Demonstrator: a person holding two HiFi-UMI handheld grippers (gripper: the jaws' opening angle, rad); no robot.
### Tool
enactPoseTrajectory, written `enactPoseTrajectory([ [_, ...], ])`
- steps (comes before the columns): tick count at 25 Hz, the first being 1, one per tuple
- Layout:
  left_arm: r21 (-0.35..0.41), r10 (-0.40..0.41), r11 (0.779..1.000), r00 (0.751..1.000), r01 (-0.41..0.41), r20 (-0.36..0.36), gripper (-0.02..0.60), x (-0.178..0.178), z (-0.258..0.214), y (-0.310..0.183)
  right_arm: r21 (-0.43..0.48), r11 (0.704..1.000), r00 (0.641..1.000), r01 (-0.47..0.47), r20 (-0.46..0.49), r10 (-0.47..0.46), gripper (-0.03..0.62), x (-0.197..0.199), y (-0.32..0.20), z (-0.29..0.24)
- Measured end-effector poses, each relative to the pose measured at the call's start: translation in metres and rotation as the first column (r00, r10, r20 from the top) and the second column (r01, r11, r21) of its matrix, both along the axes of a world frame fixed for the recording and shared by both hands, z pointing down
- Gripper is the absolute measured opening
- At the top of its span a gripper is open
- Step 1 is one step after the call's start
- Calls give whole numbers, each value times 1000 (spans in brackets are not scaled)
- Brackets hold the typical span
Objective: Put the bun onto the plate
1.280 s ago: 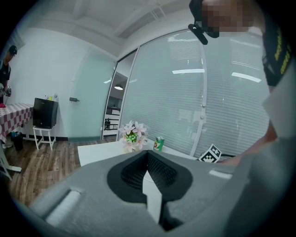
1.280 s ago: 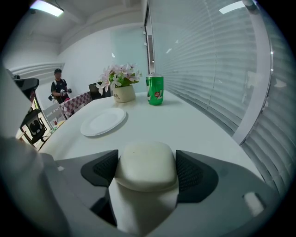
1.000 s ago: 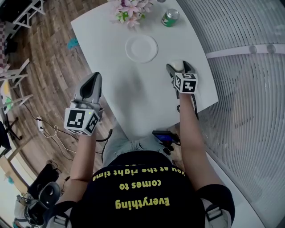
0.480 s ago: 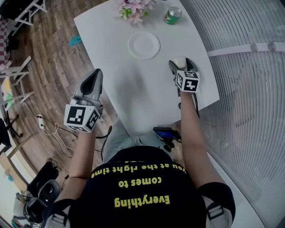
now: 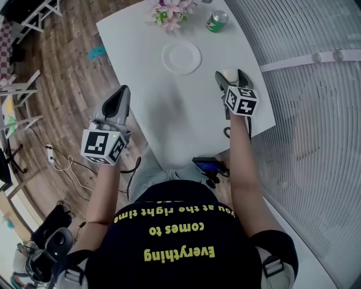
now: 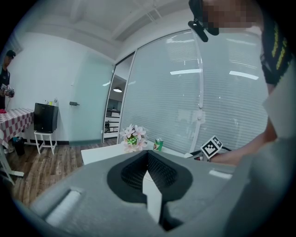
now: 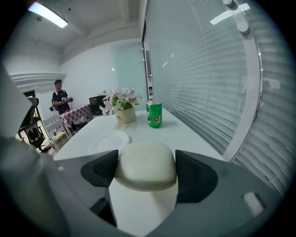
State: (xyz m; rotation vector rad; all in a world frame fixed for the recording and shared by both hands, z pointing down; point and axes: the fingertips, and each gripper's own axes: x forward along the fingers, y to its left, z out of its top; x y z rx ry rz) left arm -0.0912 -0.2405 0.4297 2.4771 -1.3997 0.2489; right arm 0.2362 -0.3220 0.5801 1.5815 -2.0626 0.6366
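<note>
Two grippers: right gripper [image 7: 145, 175] jaws clamped on bun [image 7: 145, 163], above right edge of desk [image 5: 169, 113], grip clear only in its own view; left gripper [image 6: 148, 172] jaws together, empty. Plate [image 5: 181, 58] near far edge; pot [image 7: 126, 115] holds flowers [image 7: 119, 98].

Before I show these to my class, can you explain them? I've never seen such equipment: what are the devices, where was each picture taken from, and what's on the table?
There is no robot here: a person holds a hand-operated claw in each hand. One picture looks down from a camera on the person's head. The other two come from cameras riding on each claw. The white table holds a bare plate, a green can and flowers. The right claw grips a pale bun. The left claw is shut with nothing in it.
</note>
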Motion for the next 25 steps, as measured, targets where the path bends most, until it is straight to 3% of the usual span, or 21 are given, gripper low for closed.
enactPoseTrajectory([
  [25, 61, -51, 997, 998, 54, -45, -2, 7, -23, 24, 150, 987, 998, 51, 18, -54, 394, -12, -9, -93],
])
